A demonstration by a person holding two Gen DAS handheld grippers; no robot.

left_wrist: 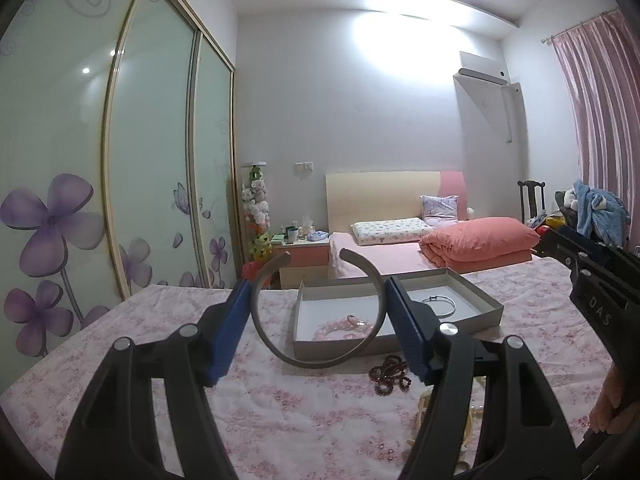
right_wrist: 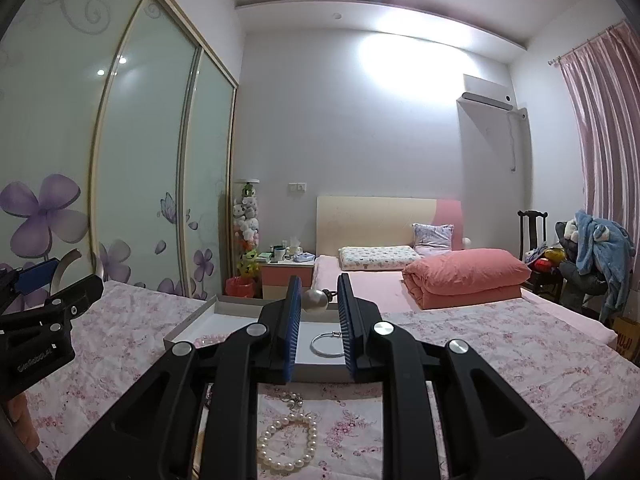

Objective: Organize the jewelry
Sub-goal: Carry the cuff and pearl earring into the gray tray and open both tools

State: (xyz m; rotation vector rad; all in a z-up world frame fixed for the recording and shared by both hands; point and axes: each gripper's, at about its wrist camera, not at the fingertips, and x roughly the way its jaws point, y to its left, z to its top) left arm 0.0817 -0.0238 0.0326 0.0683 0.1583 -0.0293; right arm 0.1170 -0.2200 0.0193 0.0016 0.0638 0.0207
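Above the floral quilt [left_wrist: 120, 344], left claw [left_wrist: 316, 312] pinching a grey C-shaped band [left_wrist: 264, 332], right claw [right_wrist: 318, 308] a glossy metal ball [right_wrist: 316, 301].

On the black body of your right tool [left_wrist: 600, 316], at the right edge of the left wrist view, you can read the raised letters "DAS". On the brown box [right_wrist: 626, 344] by the bed, part of a word, "UJI", shows. The lettering on your left tool [right_wrist: 36, 364] is too small to read.
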